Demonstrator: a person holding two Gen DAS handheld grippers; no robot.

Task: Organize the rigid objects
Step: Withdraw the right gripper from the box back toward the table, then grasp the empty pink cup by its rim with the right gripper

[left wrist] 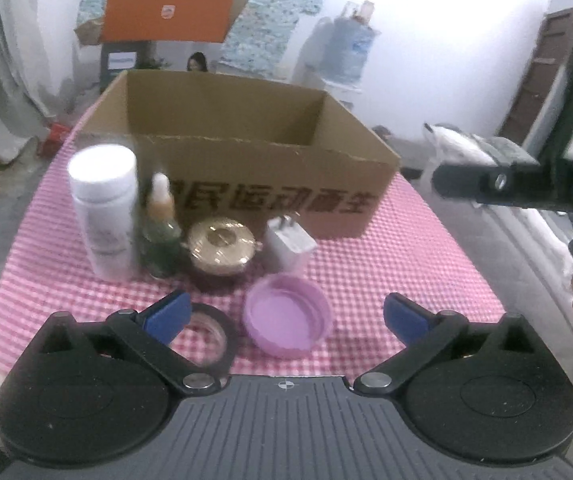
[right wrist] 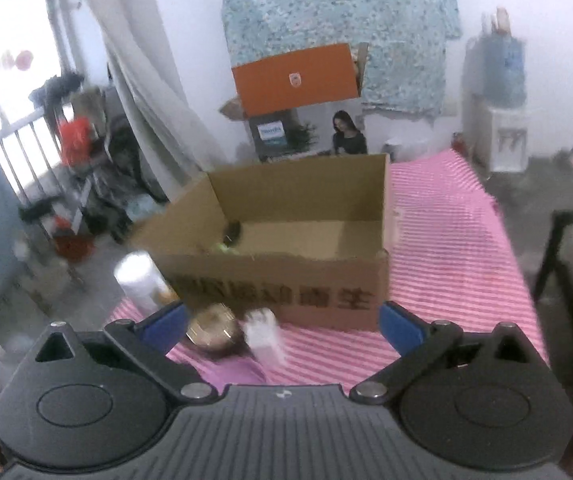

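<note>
1. Left gripper (left wrist: 284, 314) hangs low over the near edge of the checked cloth (left wrist: 426, 264) with its blue pads spread wide and nothing between them.
2. Between those pads lies the purple lid (left wrist: 288, 320), hollow side up; just to its left sits a tape roll (left wrist: 206, 336), partly hidden by the left pad.
3. Beyond stand, left to right, a white bottle (left wrist: 104, 212), a green dropper bottle (left wrist: 161, 236), a gold tin (left wrist: 221, 246) and a white charger plug (left wrist: 289, 246), all in front of the cardboard box (left wrist: 246, 184).
4. Right gripper (right wrist: 282, 326) is held higher, jaws also apart and empty, looking into the box, where something dark and something green lie in the near-left corner; blur hides what they are.
5. Handling, as a judgement: the lid looks light, stiff and shallow, so pinching across its rim seems best, since a flat squeeze could flip it. The dropper bottle looks like glass, fragile and slick, so it is better taken at the body than at the bulb. The white bottle is tall and tips easily; grip it mid-body.
</note>
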